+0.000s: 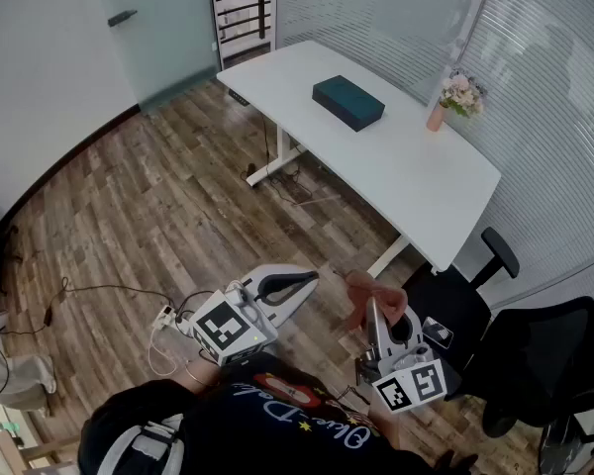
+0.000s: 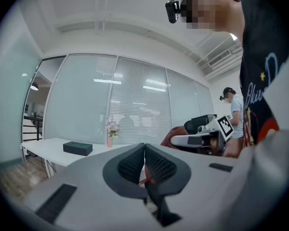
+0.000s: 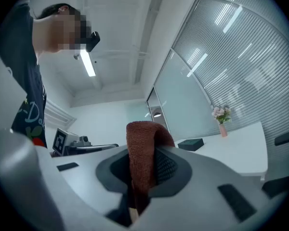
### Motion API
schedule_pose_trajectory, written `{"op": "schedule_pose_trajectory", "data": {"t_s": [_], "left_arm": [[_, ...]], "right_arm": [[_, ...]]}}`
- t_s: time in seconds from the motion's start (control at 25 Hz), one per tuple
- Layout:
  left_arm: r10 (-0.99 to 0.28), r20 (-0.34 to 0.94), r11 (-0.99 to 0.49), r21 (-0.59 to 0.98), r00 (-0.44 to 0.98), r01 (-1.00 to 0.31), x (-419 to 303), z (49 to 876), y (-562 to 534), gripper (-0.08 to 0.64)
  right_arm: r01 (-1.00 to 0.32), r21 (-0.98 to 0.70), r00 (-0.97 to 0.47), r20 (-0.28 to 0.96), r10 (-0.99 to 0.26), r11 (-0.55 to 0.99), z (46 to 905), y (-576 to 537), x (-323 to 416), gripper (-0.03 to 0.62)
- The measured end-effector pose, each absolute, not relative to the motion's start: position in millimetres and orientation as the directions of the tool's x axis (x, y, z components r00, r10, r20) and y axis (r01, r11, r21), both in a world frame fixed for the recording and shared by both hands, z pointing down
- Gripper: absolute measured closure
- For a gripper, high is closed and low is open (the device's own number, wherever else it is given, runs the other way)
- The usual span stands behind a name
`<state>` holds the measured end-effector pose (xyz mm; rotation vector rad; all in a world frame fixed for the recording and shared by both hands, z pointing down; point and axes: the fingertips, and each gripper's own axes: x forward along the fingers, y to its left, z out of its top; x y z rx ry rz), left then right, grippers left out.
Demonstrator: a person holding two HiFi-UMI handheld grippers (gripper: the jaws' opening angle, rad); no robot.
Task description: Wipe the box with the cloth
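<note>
A dark teal box [image 1: 347,102] lies on the white table [image 1: 396,166], far ahead of both grippers; it also shows small in the left gripper view as the box [image 2: 77,148] and in the right gripper view as the box [image 3: 190,144]. My right gripper [image 1: 368,300] is shut on a reddish-brown cloth [image 3: 143,153], which sticks up folded between its jaws and shows as the cloth [image 1: 372,298] in the head view. My left gripper [image 1: 307,280] is held level beside it, jaws shut with nothing between them. Both are held near my body, above the wooden floor.
A pink vase with flowers [image 1: 457,97] stands at the table's far right edge. A black office chair [image 1: 467,300] sits by the table's near end, another black chair [image 1: 544,364] at the right. Cables and a power strip [image 1: 163,317] lie on the floor.
</note>
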<state>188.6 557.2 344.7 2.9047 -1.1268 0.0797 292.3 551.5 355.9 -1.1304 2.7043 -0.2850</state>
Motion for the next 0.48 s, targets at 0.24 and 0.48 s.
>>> {"op": "schedule_pose_trajectory", "data": {"t_s": [0.24,0.48], "left_arm": [[-0.681,0.055,-0.731,0.014,0.731,-0.682,178.7,344.5,552.7,0.555],[-0.684,0.064,-0.727,0.022,0.727,-0.686,166.6,346.2,545.2,0.555]], "right_arm": [[-0.673,-0.255,-0.694,-0.109,-0.712,0.695,354.9,546.4,282.8,0.537],[-0.672,-0.274,-0.684,-0.129,-0.718,0.688,354.2,543.7,275.4,0.537]]}}
